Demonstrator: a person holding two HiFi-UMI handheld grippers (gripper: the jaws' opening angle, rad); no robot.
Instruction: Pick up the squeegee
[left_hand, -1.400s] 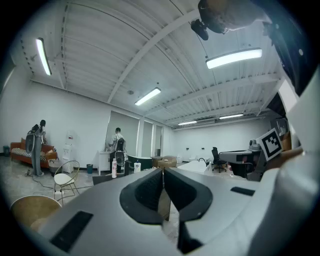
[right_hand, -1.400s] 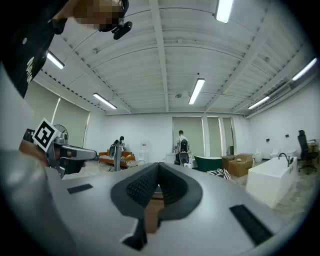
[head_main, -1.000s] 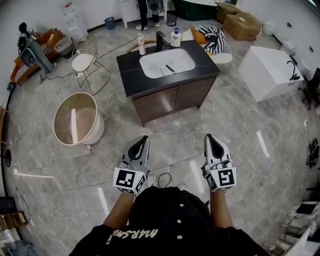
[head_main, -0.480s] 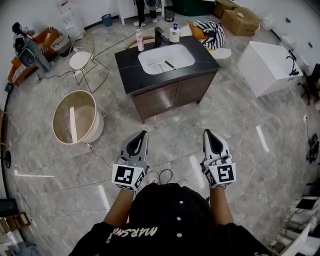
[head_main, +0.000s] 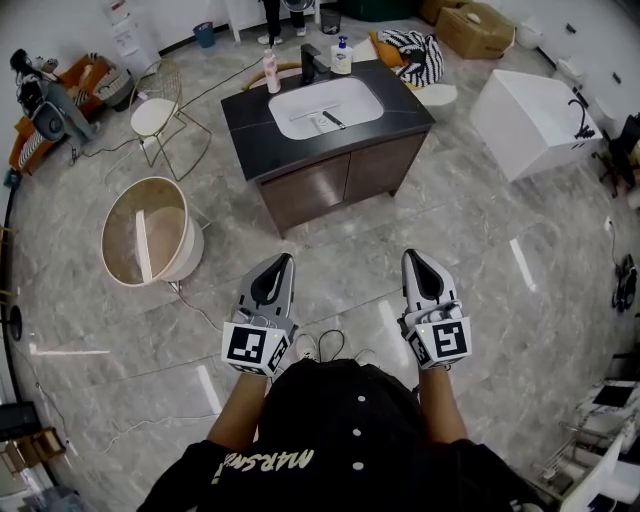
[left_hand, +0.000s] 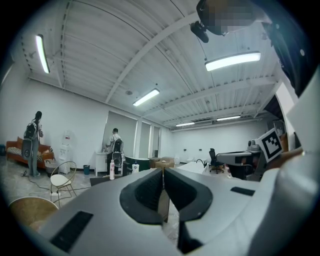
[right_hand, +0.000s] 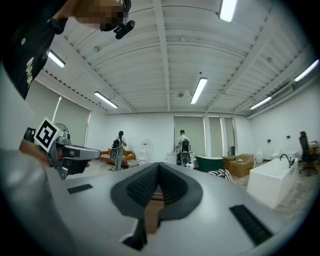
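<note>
Squeegee lies in white sink of vanity on marble floor.

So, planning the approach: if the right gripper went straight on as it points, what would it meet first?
Most likely the wooden front of the vanity cabinet; the floor ahead of the right gripper looks free, though depth is uncertain.

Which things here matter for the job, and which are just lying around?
Job: squeegee, lying in the sink; left gripper and right gripper, both shut, empty.
Lying about: pink bottle, pump bottle, wire chair, round tub, cardboard box, striped bag.
</note>
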